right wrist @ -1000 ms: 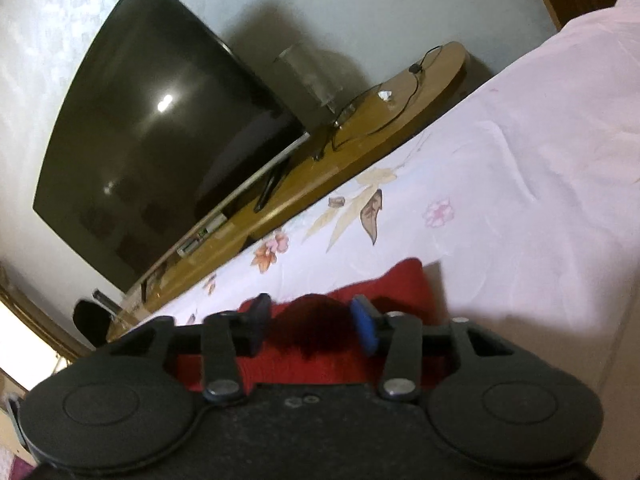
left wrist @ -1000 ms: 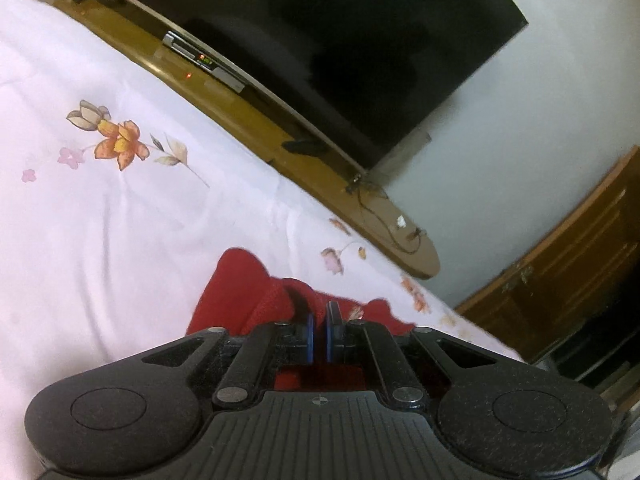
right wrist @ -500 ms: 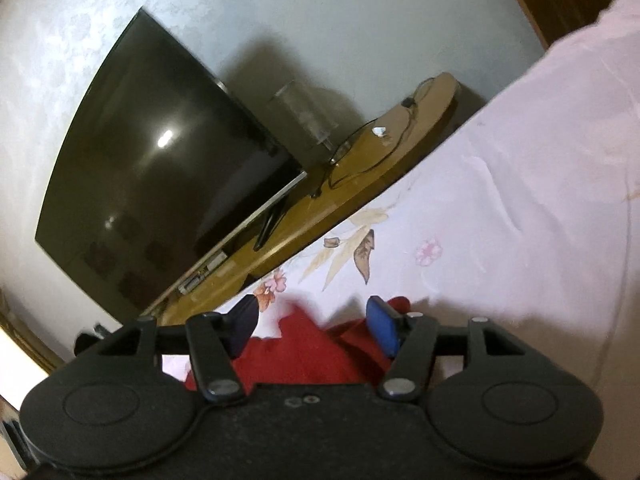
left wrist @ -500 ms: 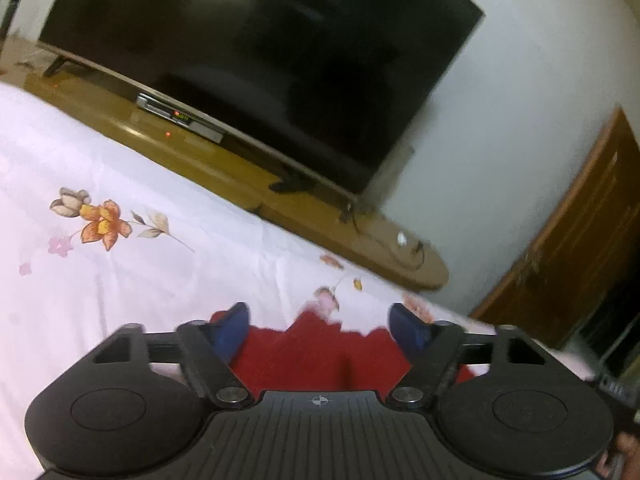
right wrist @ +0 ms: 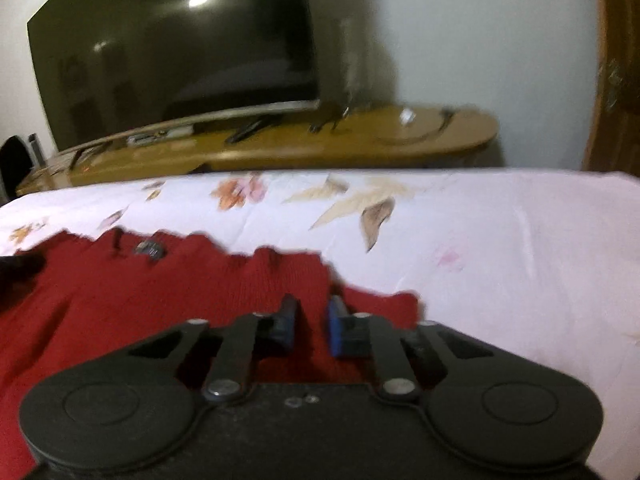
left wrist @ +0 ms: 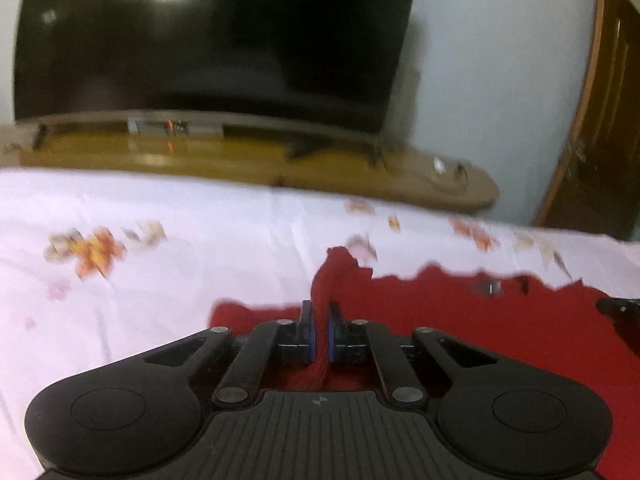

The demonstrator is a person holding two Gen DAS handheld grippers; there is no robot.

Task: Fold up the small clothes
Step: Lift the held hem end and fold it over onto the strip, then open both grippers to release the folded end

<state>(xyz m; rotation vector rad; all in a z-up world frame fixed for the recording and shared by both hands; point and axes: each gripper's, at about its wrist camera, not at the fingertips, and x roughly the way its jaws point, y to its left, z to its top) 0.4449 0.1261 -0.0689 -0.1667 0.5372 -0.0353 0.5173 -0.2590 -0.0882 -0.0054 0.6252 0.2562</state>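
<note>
A red knit garment (left wrist: 480, 320) lies spread on the white flowered bed sheet (left wrist: 160, 280), its neck label (left wrist: 486, 287) at the far edge. My left gripper (left wrist: 319, 312) is shut on a raised fold at the garment's left end, red cloth pinched between the blue pads. In the right wrist view the same garment (right wrist: 120, 300) stretches off to the left. There the right gripper (right wrist: 312, 308) has its jaws closing on a ridge of cloth near the garment's right corner, with the knit filling the narrow gap. Each gripper's dark tip shows at the edge of the other's view.
A large dark television (left wrist: 200, 40) stands on a long wooden stand (left wrist: 240, 160) beyond the bed's far edge. A wooden door (left wrist: 600, 120) is at the right. The sheet (right wrist: 520, 260) continues to the right of the garment.
Both views have rolled to level. The left jaws opened wide, then shut again on a fold. The right jaws went from wide apart to nearly together on the cloth. The garment now lies spread wide.
</note>
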